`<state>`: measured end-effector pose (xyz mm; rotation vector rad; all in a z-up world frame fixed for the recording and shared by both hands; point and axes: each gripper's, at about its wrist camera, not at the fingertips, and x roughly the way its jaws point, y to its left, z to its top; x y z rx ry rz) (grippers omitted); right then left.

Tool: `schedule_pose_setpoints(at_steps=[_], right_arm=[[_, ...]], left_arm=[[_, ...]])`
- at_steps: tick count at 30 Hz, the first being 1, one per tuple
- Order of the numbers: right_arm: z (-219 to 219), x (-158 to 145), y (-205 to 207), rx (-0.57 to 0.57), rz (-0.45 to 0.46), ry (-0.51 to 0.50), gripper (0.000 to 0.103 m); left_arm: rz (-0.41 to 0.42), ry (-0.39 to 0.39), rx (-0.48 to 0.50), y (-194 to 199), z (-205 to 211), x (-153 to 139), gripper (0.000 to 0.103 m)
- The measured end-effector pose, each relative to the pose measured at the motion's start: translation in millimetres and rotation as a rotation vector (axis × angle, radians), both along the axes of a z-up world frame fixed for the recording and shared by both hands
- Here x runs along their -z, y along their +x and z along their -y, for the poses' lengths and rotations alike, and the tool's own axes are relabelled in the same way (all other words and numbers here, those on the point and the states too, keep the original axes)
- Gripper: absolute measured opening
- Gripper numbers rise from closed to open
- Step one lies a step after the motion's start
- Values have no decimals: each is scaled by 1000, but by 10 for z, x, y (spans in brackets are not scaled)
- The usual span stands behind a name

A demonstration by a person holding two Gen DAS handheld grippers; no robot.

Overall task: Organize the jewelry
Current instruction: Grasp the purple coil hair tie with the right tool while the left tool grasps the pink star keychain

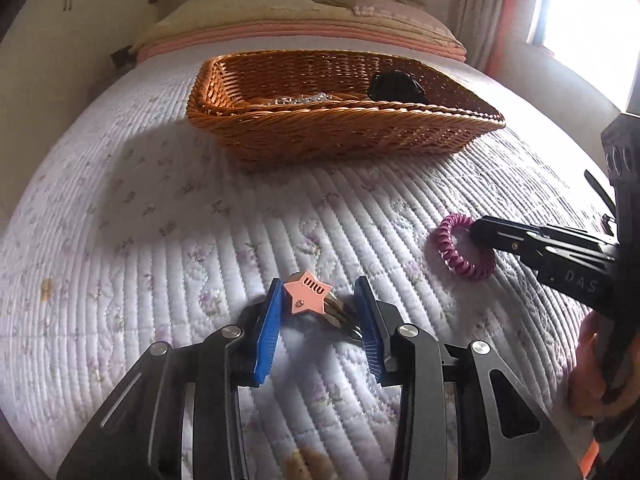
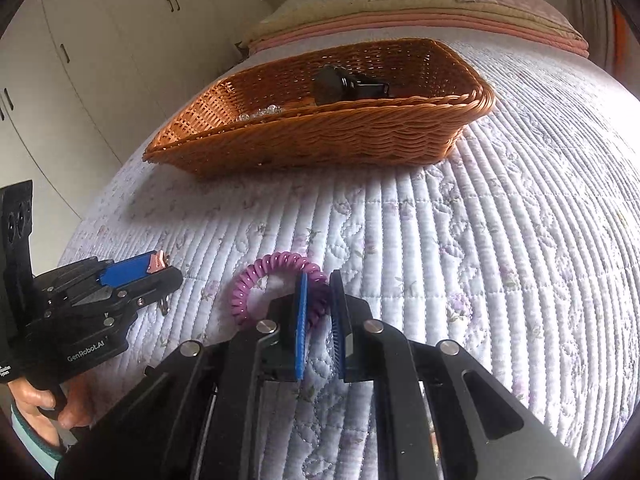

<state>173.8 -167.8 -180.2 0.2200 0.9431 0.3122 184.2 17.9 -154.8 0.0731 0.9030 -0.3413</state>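
Note:
A pink star hair clip [image 1: 307, 297] lies on the quilt between the blue pads of my left gripper [image 1: 318, 290]; the jaws stand apart around it, the left pad touching the star. A purple spiral hair tie [image 1: 460, 250] lies to the right. My right gripper [image 2: 319, 280] has its pads closed on the near side of the hair tie [image 2: 264, 284], which still rests on the quilt. The wicker basket [image 1: 344, 128] stands beyond, holding a black item [image 1: 394, 86] and clear beads [image 1: 298, 99].
The quilted bedspread [image 2: 460, 240] covers the bed. Folded blankets and pillows [image 1: 304, 20] lie behind the basket. White wardrobe doors [image 2: 80, 60] stand to the left, a bright window [image 1: 592, 4] to the right.

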Motion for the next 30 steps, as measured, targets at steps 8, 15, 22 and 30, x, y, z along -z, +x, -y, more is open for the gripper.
schedule_pose_setpoints(at_steps=[8, 15, 22, 30], right_arm=[[20, -6, 12, 1, 2, -1, 10], [24, 7, 30, 5, 0, 9, 10], [45, 6, 34, 8, 0, 5, 10], [-50, 13, 93, -6, -17, -38, 13]], left_arm=[[22, 72, 15, -137, 13, -27, 41], [31, 84, -32, -260, -114, -45, 38], [25, 38, -36, -219, -95, -49, 38], [54, 50, -48, -196, -12, -2, 18]])
